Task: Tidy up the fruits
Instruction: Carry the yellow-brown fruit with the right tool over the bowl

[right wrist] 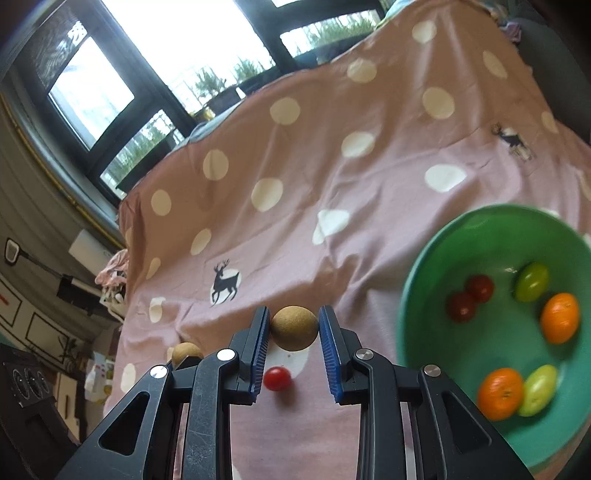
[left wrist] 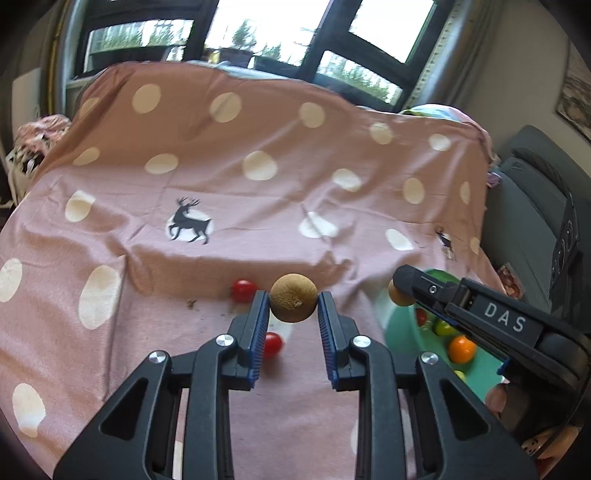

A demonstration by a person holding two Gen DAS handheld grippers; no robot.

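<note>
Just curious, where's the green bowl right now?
The green bowl sits on the pink spotted cloth, at the right of both wrist views, beside the right hand-held gripper.

"DAS" in white letters on black right claw [left wrist: 400,291] body.

Home living room: sofa [left wrist: 524,206], framed picture [left wrist: 576,99] (big windows [left wrist: 258,33] behind).

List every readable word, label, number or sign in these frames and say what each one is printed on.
"DAS": white letters on the black body of the right gripper, seen in the left wrist view.
The small printed items at the left edge of the right wrist view are too small and blurred to read.
The tablecloth carries only dots and deer figures, no lettering.
</note>
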